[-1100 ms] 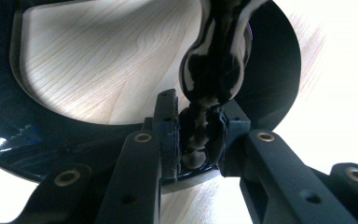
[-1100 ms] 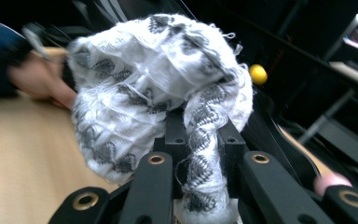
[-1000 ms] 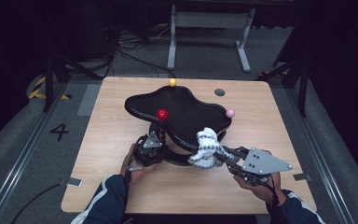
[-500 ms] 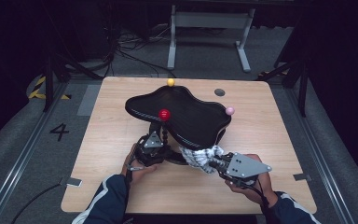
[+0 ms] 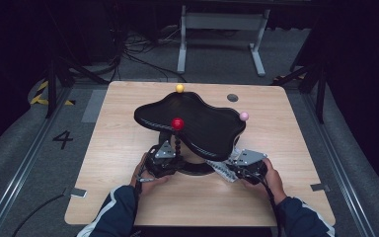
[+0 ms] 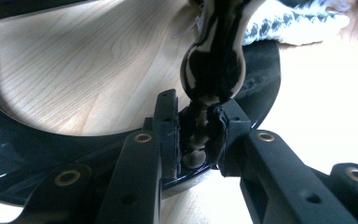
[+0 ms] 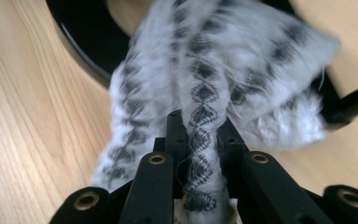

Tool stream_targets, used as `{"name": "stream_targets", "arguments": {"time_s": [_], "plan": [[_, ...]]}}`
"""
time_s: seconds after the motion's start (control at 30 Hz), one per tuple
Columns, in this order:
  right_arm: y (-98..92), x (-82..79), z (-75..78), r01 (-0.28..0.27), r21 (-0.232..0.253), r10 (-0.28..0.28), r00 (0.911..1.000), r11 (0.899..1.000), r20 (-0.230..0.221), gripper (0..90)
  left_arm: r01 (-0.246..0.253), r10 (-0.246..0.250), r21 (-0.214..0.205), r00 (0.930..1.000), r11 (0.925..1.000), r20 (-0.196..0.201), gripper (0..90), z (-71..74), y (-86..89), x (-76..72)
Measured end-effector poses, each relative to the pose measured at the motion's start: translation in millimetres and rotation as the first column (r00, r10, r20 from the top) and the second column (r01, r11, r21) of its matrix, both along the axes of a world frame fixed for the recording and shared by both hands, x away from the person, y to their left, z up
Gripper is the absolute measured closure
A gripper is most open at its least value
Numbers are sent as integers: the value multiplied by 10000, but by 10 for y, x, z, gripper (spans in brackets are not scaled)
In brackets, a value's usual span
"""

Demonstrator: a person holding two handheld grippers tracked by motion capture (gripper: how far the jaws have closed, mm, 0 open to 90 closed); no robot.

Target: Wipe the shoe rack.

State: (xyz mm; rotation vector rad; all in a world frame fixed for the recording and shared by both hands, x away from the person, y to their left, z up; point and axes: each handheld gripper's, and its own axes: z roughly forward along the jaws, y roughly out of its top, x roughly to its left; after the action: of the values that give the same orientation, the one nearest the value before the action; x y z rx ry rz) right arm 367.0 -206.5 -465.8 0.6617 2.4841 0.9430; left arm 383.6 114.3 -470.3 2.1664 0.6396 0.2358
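Two grippers work at the base of a black stand [image 5: 190, 170]: the left gripper [image 6: 196, 135] pinches its beaded stem [image 6: 213, 70], the right gripper [image 7: 200, 140] clamps a white-and-black patterned cloth [image 7: 223, 70] against the base ring. Above sits a glossy black curved tray [image 5: 197, 123] with red [image 5: 177, 123], yellow [image 5: 179, 88] and pink knobs [image 5: 244, 116]. Wooden table [image 5: 128, 143]; grey floor with cables behind

I see a wooden table [image 5: 128, 148] on grey carpet. At its twelve o'clock edge sits a yellow ball [image 5: 179, 88], with a dark round hole [image 5: 232, 97] toward one o'clock and a pink ball [image 5: 244, 116] at two. A white metal frame [image 5: 220, 22] stands beyond, a floor marking "4" [image 5: 62, 139] at nine.
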Motion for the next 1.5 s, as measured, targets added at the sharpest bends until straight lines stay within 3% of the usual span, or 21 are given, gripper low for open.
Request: {"name": "stream_targets", "arguments": {"time_s": [0.13, 0.27, 0.33, 0.47, 0.53, 0.93, 1.07, 1.33, 1.5], "plan": [[101, -62, -26, -670, 335, 696, 9942, 9972, -819, 790, -21, 21, 8, 10000, 10000, -8, 743, -1, -13, -3], [350, -235, -38, -1467, 73, 1468, 9867, 9892, -694, 786, 58, -58, 6, 9999, 10000, 95, 744, -2, -31, -3], [437, -278, -49, -1427, -24, 1425, 9887, 9898, -462, 788, 173, -173, 64, 9999, 9998, -7, 743, 1, -46, -14], [475, -247, -66, -1243, 147, 1248, 9912, 9921, -437, 789, 356, -357, 127, 9993, 9993, 84, 743, 2, -102, -30], [457, -235, -68, -1152, 162, 1158, 9925, 9932, -396, 790, 314, -314, -99, 9995, 9995, -12, 743, -9, -132, -40], [276, -49, -74, 36, -93, -37, 10000, 10000, -62, 782, 590, -589, -261, 9983, 9979, 55, 742, -32, -383, -143], [203, 18, -89, 422, 214, -417, 9989, 9989, -230, 779, 733, -725, -427, 9972, 9964, 200, 742, -50, -469, -175], [185, 14, -86, 343, 164, -341, 9993, 9993, -141, 780, 846, -832, -401, 9960, 9956, 339, 741, -55, -483, -177], [338, -117, -49, -510, 204, 514, 9985, 9985, -207, 773, 869, -856, -447, 9959, 9952, 296, 741, -57, -485, -171]]}}
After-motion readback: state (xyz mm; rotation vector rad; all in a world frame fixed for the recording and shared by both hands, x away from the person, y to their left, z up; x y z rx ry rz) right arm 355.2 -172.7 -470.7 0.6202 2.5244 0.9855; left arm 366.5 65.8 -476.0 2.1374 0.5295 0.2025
